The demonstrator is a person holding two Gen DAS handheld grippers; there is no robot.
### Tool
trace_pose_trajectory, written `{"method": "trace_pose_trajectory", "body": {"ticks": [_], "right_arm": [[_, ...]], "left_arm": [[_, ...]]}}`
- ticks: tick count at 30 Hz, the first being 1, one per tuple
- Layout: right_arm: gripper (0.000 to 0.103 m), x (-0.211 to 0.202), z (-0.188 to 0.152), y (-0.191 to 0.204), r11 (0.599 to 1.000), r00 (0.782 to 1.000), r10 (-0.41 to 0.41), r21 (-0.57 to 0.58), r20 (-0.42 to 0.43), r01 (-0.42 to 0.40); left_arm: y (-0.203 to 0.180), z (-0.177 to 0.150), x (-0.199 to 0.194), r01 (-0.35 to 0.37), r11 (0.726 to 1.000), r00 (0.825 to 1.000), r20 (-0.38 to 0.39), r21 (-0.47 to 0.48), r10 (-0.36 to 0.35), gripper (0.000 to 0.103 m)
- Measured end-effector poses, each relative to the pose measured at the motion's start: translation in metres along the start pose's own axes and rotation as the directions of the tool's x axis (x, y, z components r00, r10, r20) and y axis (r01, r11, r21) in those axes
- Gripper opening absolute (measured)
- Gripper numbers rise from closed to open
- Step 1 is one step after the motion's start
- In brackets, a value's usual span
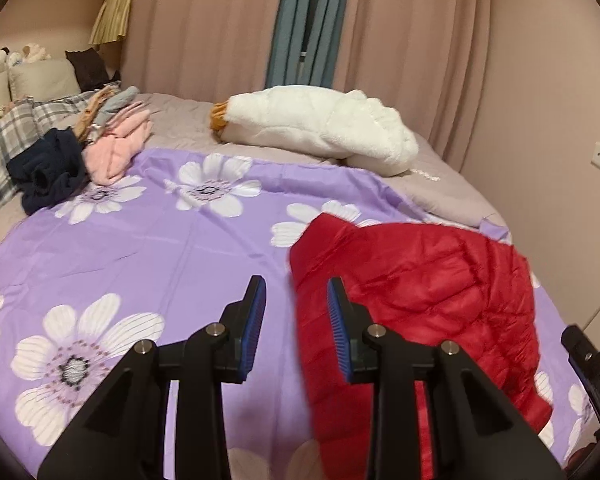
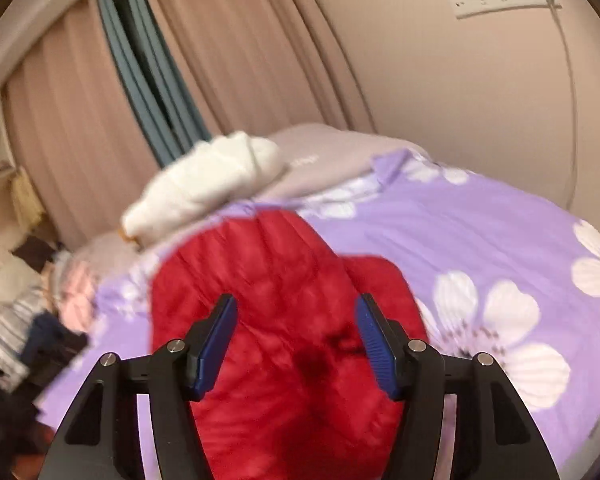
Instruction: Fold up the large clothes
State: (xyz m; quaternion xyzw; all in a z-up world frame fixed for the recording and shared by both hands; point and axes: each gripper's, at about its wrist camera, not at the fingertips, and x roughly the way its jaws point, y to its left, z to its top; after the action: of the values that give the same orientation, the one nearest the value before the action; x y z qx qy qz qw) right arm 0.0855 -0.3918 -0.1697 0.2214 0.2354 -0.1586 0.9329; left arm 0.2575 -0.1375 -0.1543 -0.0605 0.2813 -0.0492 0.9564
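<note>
Both my claws over the bed, pointing down at a slant.

Left claw (image 1: pixel 296 304): jaws parted with a narrow gap, blue ribbed pads (image 1: pixel 255 312) bare, nothing pinched between them. The left edge of the red quilted puffer jacket (image 1: pixel 420 280) runs just past the right pad, at about 1 o'clock from the tips; I cannot tell whether that pad touches the cloth.

Right claw (image 2: pixel 296 320): jaws standing wide, pads clear of the fabric. The red jacket lies bunched beneath and between them, spreading from 12 o'clock down to 6 o'clock in this view. Picture is blurred.

The jacket lies on a purple sheet with large white flowers (image 1: pixel 140 248), towards its right side as seen from the left claw.

At 12 o'clock beyond the sheet: a white fluffy plush toy with an orange beak (image 1: pixel 320 128) on the grey-beige bedcover (image 1: pixel 440 192). At 10 o'clock: a heap of pink (image 1: pixel 116 152) and dark navy clothes (image 1: pixel 48 168).

Pink curtains (image 1: pixel 204 28) behind the bed.
</note>
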Motion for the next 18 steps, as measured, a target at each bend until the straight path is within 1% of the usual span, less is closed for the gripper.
{"method": "trace_pose_trajectory", "body": {"ticks": [1,3,4,5,6,7,8,9,10,11,12,13,15,17,18], "right_arm": [[0.061,0.002,0.005,0.002,1.0,1.0,0.017,-0.001,0.006,-0.017],[0.06,0.017,0.009,0.015,1.0,1.0,0.026,-0.011,0.01,-0.026],[0.054,0.029,0.012,0.019,0.999,0.999,0.036,-0.014,0.009,-0.036],[0.051,0.04,0.01,0.021,0.999,0.999,0.051,-0.017,0.003,-0.051],[0.047,0.059,0.008,0.023,0.998,0.998,0.055,-0.012,-0.026,-0.055],[0.046,0.078,0.004,0.023,1.0,0.997,0.027,0.005,-0.068,-0.026],[0.046,0.092,-0.002,0.022,1.0,0.996,-0.001,0.007,-0.094,0.002],[0.043,0.11,-0.009,0.021,1.0,0.992,-0.029,-0.008,-0.12,0.028],[0.043,0.126,-0.021,0.018,0.999,0.99,-0.045,-0.036,-0.134,0.041],[0.043,0.135,-0.033,0.015,0.997,0.991,-0.051,-0.071,-0.124,0.043],[0.043,0.141,-0.039,0.015,0.995,0.993,-0.048,-0.088,-0.107,0.039],[0.043,0.144,-0.045,0.011,0.996,0.995,-0.036,-0.079,-0.091,0.028],[0.042,0.148,-0.05,0.004,0.999,0.997,-0.008,-0.035,-0.076,0.006],[0.042,0.148,-0.056,0.003,1.0,0.998,-0.007,-0.028,-0.059,0.005],[0.042,0.147,-0.054,0.004,1.0,0.998,-0.012,-0.029,-0.056,0.01]], "left_arm": [[-0.005,0.003,0.007,0.016,1.0,1.0,-0.008,-0.003,-0.016,0.03],[-0.015,0.01,0.026,0.069,0.997,0.997,-0.032,-0.02,-0.069,0.03],[-0.018,0.012,0.043,0.103,0.994,0.993,-0.052,-0.039,-0.105,0.031],[-0.019,0.012,0.061,0.112,0.992,0.99,-0.078,-0.053,-0.116,0.032],[-0.02,0.009,0.085,0.078,0.995,0.987,-0.136,-0.063,-0.086,0.026],[-0.022,0.003,0.111,0.027,0.997,0.977,-0.207,-0.067,-0.041,0.024],[-0.023,-0.005,0.13,0.023,0.997,0.969,-0.242,-0.072,-0.04,0.024],[-0.023,-0.019,0.154,0.034,0.996,0.96,-0.276,-0.08,-0.055,0.024],[-0.021,-0.028,0.167,0.035,0.995,0.955,-0.29,-0.096,-0.062,0.024],[-0.017,-0.034,0.176,0.043,0.991,0.956,-0.283,-0.128,-0.078,0.024],[-0.012,-0.037,0.181,0.053,0.985,0.963,-0.255,-0.162,-0.093,0.024],[-0.012,-0.037,0.183,0.048,0.986,0.966,-0.242,-0.162,-0.087,0.024],[-0.021,-0.042,0.183,0.02,0.992,0.977,-0.209,-0.122,-0.046,0.024],[-0.028,-0.044,0.184,-0.007,0.996,0.981,-0.192,-0.091,-0.011,0.023],[-0.029,-0.045,0.186,-0.012,0.996,0.982,-0.191,-0.089,-0.006,0.023]]}}
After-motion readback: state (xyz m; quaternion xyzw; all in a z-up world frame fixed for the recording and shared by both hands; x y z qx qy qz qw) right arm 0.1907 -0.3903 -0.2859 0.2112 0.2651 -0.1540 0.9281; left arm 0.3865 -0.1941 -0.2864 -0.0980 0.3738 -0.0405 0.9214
